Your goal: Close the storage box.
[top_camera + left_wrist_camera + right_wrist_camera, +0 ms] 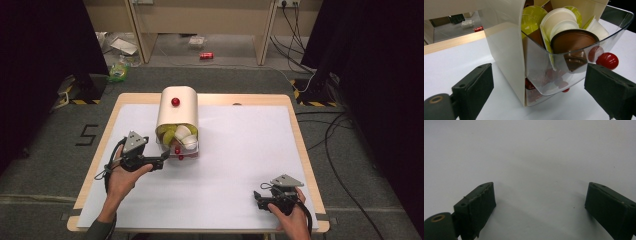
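A cream capsule dispenser (177, 112) with a red knob (175, 102) on top stands at the table's back middle. Its clear front drawer (574, 72) is tilted open and holds several coffee capsules, green, white and brown (571, 45). The drawer has its own red knob (607, 60). My left gripper (162, 160) is open just left of the drawer's front; in the left gripper view (539, 92) the drawer's lower corner lies between the jaws without touching them. My right gripper (257, 197) rests open near the table's front right, over bare white tabletop (536, 170) with nothing between its jaws (540, 205).
The white-topped table (235, 165) has a wooden rim. Black curtains flank both sides. Cables run over the floor at the right. Behind the table lie a red can (206, 56), litter (120, 70) and a wooden bench.
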